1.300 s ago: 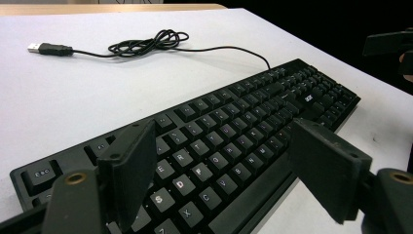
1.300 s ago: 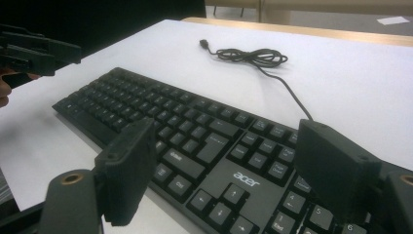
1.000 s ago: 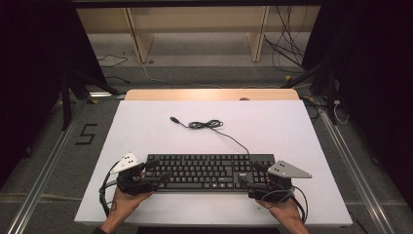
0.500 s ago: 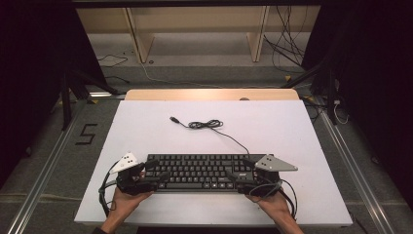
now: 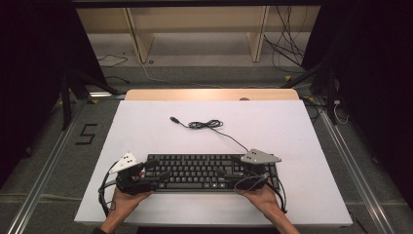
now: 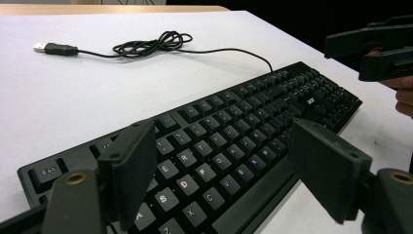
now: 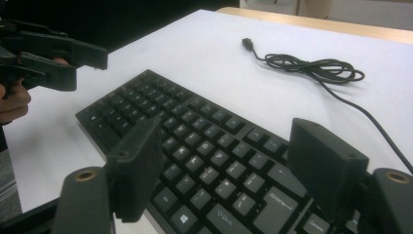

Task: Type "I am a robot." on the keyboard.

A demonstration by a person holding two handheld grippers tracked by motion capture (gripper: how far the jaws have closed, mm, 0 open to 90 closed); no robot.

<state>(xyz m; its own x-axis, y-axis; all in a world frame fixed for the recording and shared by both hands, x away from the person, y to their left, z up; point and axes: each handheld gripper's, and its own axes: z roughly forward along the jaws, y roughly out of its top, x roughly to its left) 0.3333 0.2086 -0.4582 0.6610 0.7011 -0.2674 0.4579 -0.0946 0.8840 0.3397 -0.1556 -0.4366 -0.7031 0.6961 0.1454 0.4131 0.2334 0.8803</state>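
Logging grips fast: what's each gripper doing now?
Left gripper: open over the keyboard, holding nothing.
Right gripper: open, jaws just closing slightly, holding nothing.

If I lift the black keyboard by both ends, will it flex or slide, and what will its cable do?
The keyboard looks like a long rigid slab, so probably little flex. Its smooth edges may slip. The loosely coiled cable is floppy and will likely drag behind.

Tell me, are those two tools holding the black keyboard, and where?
Nothing is held. The left tool and right tool both hover open over the flat black plastic keyboard, one above each end, their jaws apart and not pinching it.
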